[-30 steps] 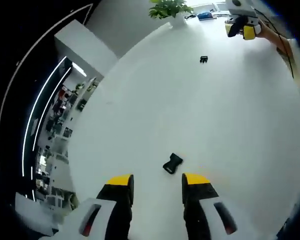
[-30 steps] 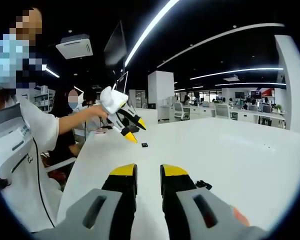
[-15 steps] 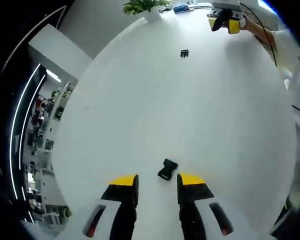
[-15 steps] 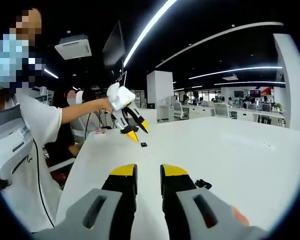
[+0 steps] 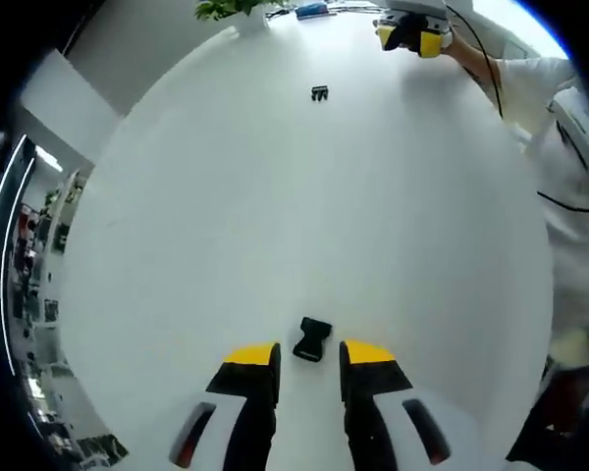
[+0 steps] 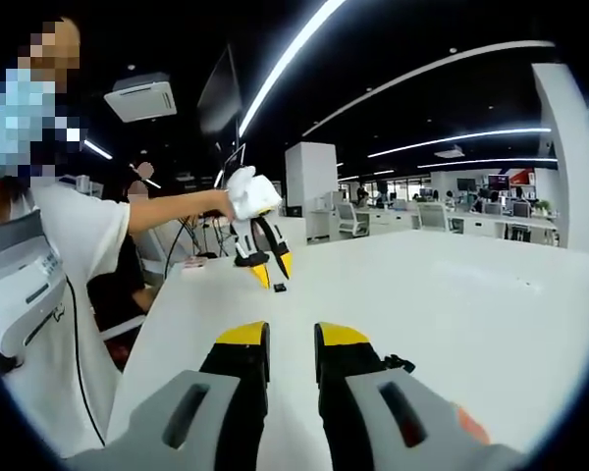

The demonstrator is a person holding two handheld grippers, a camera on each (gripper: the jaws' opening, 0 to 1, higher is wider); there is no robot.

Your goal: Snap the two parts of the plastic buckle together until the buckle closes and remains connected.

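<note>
Two black buckle parts lie apart on the white table (image 5: 177,216). One buckle part (image 5: 313,340) rests just ahead of my left gripper (image 5: 309,355), in line with the gap between its open, yellow-tipped jaws, untouched. The second buckle part (image 5: 320,94) lies far across the table, near my right gripper (image 5: 409,36). In the right gripper view, my right gripper (image 6: 291,336) stands narrowly open with nothing in it, and the second part (image 6: 398,362) peeks out beside its right jaw. There the left gripper (image 6: 272,270) points down over the first part (image 6: 279,287).
A potted plant (image 5: 238,10) and a blue object (image 5: 312,10) sit at the table's far edge. The person's sleeve and white shirt (image 5: 560,108) border the right side. Another person (image 6: 128,265) sits behind the table's left end, with office desks beyond.
The left gripper has tipped further down over its buckle part and its jaws have narrowed. The right gripper has stayed in place.
</note>
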